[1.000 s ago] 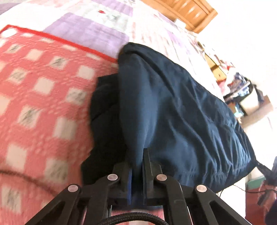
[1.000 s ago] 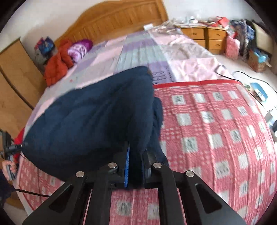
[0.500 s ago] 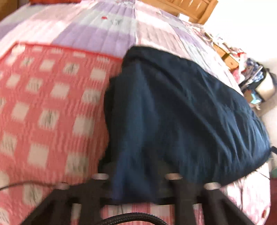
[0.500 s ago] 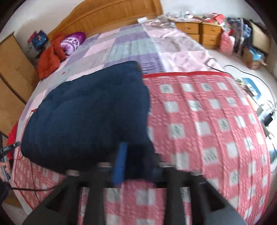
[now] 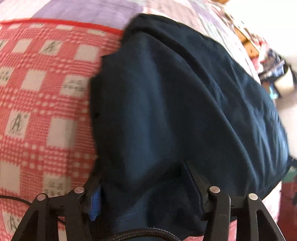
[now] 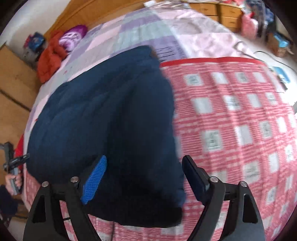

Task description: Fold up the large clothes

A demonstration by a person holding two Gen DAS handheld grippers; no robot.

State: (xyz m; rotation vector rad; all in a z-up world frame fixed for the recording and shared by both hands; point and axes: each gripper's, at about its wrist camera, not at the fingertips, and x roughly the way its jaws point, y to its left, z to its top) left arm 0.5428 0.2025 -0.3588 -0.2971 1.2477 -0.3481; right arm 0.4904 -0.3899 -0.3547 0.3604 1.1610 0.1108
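Note:
A large navy padded garment lies folded in a thick pile on the red-and-white check blanket. My left gripper stands over its near edge with jaws apart and closing. Loose cloth lies between them and drapes over the right finger, and the blue pad is clear of it. In the right wrist view the same garment fills the left half. My right gripper straddles its near corner, jaws wide and opening, pads off the cloth.
The check blanket covers the near part of a bed with a pastel patchwork quilt. An orange-red garment and a purple bundle lie by the headboard. A wooden dresser and clutter stand at right. A hand shows at left.
Both grippers were shut on the garment's edge a second ago; both have let go and opened. Both have sunk closer to the garment, which now rests on the blanket.

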